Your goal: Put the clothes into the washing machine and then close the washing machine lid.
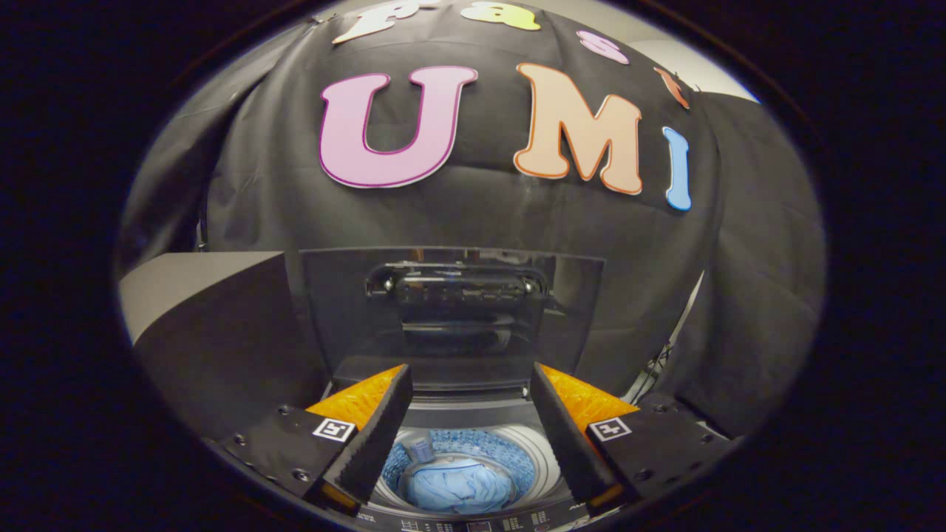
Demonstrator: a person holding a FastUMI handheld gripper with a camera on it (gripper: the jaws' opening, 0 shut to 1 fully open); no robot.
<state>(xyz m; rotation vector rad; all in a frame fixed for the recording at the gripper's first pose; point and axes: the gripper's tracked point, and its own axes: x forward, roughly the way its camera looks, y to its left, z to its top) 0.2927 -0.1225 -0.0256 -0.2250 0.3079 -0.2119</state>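
Gripper (467, 414) sits low centre of frame w/ fingers spread wide, nothing between them but open air over the washing machine (473, 510), a top-loader. Below and between the fingertips, bottom centre, the round drum (510, 452) shows, and a light blue garment (460, 488) lies bunched at its bottom, so the clothes look already loaded; can't tell if more pieces are meant to go in. Above the fingertips, mid-frame, the washer lid (340, 310) stands raised and roughly upright, dark and see-through, w/ its grip handle (457, 282) centred near the top edge, just beyond the fingers and between their lines. A grey-topped dark box (214, 325) sits at left of the lid. Judgement: loading step seems done, lid-closing step is in hand. Next move prob calls for reaching fwd and up to the handle or the lid's top edge, catching it w/ a finger or a narrow pinch, then drawing it toward the camera and down over the drum w/o letting it slam.
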